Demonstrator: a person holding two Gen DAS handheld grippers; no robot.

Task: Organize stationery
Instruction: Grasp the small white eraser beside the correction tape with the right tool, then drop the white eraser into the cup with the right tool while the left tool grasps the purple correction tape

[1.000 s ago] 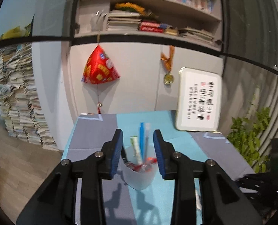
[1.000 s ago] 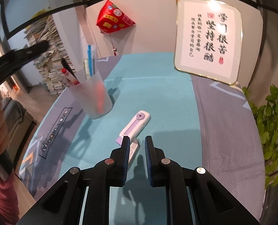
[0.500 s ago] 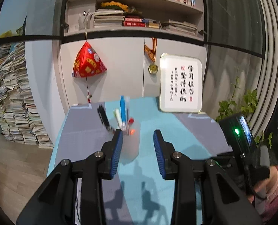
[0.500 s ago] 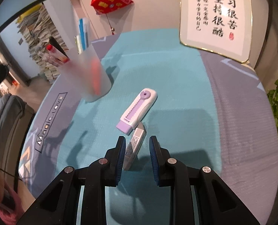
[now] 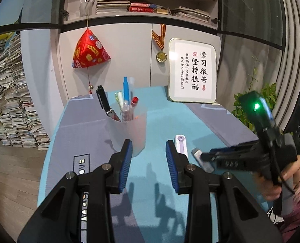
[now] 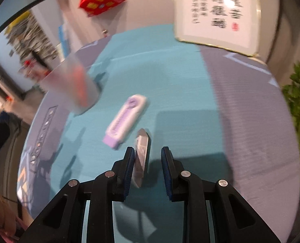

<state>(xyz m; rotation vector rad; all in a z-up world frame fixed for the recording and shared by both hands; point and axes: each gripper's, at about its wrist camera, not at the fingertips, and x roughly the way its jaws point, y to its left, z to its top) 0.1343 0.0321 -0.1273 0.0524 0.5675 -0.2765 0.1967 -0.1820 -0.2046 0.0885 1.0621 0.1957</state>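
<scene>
Right wrist: blurred eraser (image 6: pixel 141 158) between fingers (image 6: pixel 129 162)

Two near wrist views, shared tabletop (image 5: pixel 154 125)

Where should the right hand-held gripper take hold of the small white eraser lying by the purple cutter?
Grip the eraser across its narrow width, near the middle, coming from above. It lies flat on the blue mat, its length running along the right hand-held gripper, whose open jaws already stand either side. The cutter lies apart, on its left.
</scene>
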